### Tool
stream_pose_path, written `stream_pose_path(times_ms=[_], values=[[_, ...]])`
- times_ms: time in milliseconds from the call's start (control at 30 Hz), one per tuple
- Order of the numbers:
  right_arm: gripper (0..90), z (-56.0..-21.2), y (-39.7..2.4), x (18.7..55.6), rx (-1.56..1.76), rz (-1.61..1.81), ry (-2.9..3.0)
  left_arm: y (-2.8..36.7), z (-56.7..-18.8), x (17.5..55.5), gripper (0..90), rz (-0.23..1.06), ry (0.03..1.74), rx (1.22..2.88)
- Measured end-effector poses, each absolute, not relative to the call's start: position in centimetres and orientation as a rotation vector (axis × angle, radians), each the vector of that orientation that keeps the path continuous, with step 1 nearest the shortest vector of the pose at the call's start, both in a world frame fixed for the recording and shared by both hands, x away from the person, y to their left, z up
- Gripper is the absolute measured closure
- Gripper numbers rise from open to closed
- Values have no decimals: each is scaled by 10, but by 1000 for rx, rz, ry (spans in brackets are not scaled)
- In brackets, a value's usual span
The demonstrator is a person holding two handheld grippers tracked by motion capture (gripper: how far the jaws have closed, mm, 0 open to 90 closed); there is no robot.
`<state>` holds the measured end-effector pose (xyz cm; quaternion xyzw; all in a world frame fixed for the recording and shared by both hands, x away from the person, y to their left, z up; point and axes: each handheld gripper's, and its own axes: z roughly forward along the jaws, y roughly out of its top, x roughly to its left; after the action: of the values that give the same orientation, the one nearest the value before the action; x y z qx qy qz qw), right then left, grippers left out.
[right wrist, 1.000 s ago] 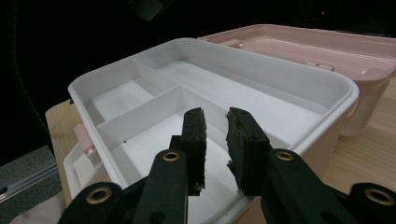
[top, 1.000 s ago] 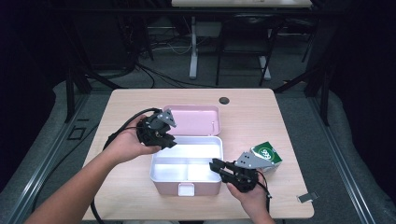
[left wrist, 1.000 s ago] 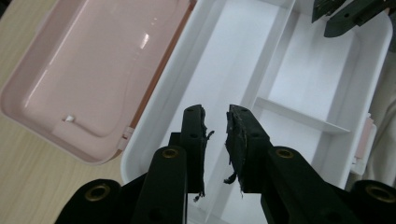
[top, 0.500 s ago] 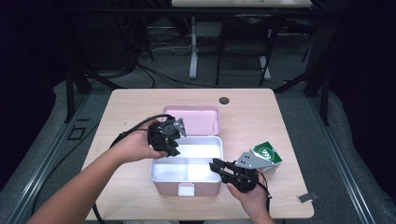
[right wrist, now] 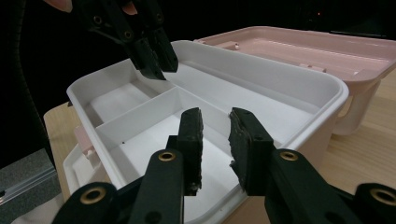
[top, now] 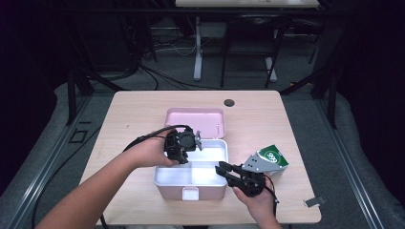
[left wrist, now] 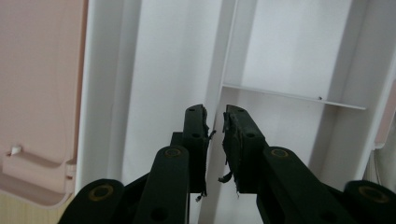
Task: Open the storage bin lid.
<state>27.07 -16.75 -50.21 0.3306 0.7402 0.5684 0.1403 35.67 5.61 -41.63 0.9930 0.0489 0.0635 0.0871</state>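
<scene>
item: white inner tray (top: pixel 191 174), three compartments, seated in the pink lunch box (top: pixel 191 193) near the front edge of the worktop (top: pixel 133 109). its pink lid (top: pixel 195 117) lies open just behind, touching the box.

material, judged: thin moulded plastic, light, stiff but with some flex, smooth and likely slippery. best holds: a divider wall (left wrist: pixel 215 116) or the raised rim (right wrist: pixel 280 79); flat floors give no purchase.

left gripper (top: pixel 184 155): pointed down into the tray. its fingers (left wrist: pixel 196 130) have just been closing and stand one on each side of a thin divider wall, a narrow gap between them. i cannot tell whether the pads press on the wall yet.

right gripper (top: pixel 228 171): at the tray's right front corner, lying low. its fingers (right wrist: pixel 191 135) are a little apart over the tray's near rim and grip nothing.

other: green-and-white carton (top: pixel 271 160) on the worktop right of the box; small dark disc (top: pixel 229 102) near the back edge.

handling note, judged: lifting the tray by one wall may tilt it; a second hold on the rim would steady it.
</scene>
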Motion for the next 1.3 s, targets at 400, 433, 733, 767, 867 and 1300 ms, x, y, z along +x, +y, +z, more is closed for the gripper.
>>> stream_pose_path(times_ms=[400,433,733,767,867,1300], values=[[726,-500,-173,270,965,1648,2118,41,-428,357,851,203,83,3038],[724,-500,-174,270,968,1648,2117,40,-429,357,862,198,82,3042],[719,-499,-178,269,972,1650,2107,39,-430,358,870,191,67,3050],[718,-499,-178,269,973,1651,2106,38,-430,358,870,192,62,3052],[717,-499,-179,269,980,1650,2102,37,-432,359,870,184,58,3055],[709,-498,-184,268,991,1655,2085,32,-437,359,867,194,9,3081]])
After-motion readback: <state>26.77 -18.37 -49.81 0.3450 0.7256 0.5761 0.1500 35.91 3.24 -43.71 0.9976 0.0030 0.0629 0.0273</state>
